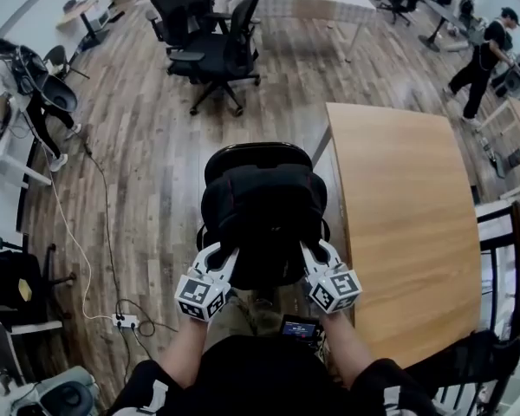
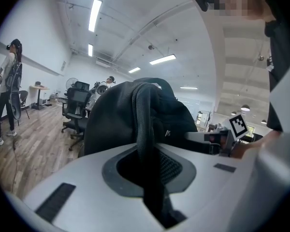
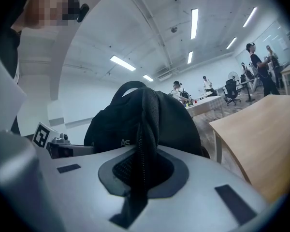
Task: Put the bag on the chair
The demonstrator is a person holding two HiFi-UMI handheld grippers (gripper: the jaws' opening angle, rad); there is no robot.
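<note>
- Fingers [image 2: 82,178] of L gripper [image 2: 147,166] pinched narrow on bag strap [image 2: 145,115]; R gripper [image 3: 142,170] same, other strap [image 3: 149,124].
- Bag [image 1: 262,211] over chair [image 1: 258,151]; seated or not, can't tell.
- Soft, saggy, prob. mid-wt; best held by straps, both sides.

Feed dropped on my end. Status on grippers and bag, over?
Left gripper, right gripper: each shut on a bag strap. Black bag at chair, seat contact unclear. Wooden table close right, not blocking.
</note>
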